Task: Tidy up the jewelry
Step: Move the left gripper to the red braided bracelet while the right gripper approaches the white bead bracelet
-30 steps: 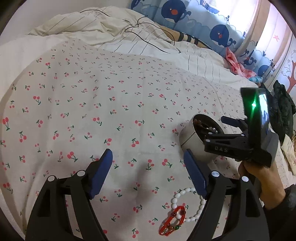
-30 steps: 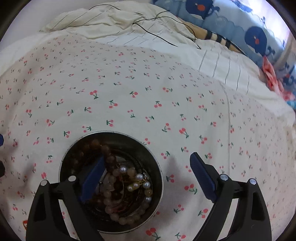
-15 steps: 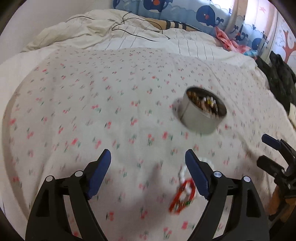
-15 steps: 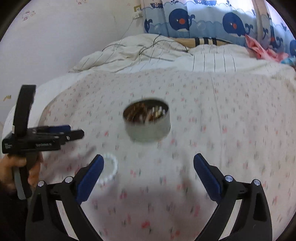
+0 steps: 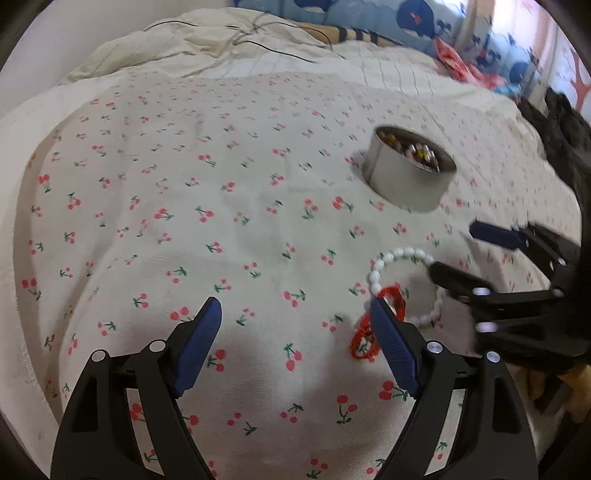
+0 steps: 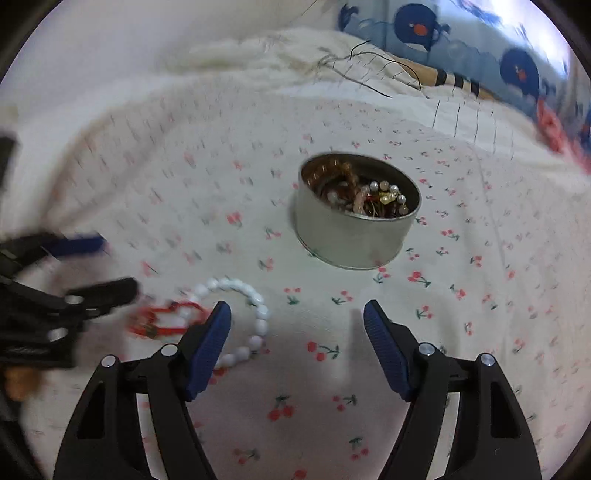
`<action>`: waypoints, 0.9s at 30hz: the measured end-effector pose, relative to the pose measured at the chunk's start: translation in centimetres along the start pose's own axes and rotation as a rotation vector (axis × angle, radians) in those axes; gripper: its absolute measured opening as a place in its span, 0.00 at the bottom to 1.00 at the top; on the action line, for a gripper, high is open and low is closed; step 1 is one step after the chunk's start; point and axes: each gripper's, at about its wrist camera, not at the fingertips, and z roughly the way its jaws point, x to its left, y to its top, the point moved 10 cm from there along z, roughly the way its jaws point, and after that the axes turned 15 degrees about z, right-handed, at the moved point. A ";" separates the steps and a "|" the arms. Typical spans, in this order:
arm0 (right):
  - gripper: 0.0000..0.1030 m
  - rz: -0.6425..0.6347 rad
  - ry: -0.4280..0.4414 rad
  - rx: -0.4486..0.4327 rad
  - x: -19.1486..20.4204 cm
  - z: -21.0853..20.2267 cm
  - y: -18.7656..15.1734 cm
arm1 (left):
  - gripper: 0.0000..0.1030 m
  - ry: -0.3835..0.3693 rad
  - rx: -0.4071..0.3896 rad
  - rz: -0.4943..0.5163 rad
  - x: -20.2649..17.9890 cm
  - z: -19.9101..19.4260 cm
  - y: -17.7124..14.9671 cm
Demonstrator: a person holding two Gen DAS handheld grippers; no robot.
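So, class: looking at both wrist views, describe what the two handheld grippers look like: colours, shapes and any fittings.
Both grippers match. The left gripper has two black, angular plastic fingers with triangular cut-outs and small round silver pins at the joints. Each finger ends in a dark blue, ribbed pad. The right gripper has the same build: black frame, silver pins, blue ribbed pads. No cables or sleeves are clearly visible.

cherry-print bedsheet (image 5: 221, 192), rumpled striped quilt (image 5: 207, 48) behind, whale-print curtain (image 6: 461, 33) beyond

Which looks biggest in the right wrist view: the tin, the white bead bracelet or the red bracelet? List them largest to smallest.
1. Tin.
2. White bead bracelet, though nearer the camera and partly hidden by a finger.
3. Red bracelet, blurred.
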 end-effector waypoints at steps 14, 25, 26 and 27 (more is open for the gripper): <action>0.79 0.178 -0.216 -0.028 -12.3 -3.6 -1.0 | 0.83 -0.007 -0.047 0.062 -2.1 -0.1 1.1; 0.85 0.361 0.016 0.001 -11.9 -4.2 -1.4 | 0.84 0.162 0.018 0.226 -4.0 3.4 2.5; 0.85 0.354 0.019 -0.004 -11.7 -4.2 -1.4 | 0.84 0.193 0.008 0.225 -3.6 3.8 3.4; 0.85 0.345 0.028 -0.018 -11.2 -4.3 -1.2 | 0.84 0.200 0.001 0.212 -3.3 4.0 4.1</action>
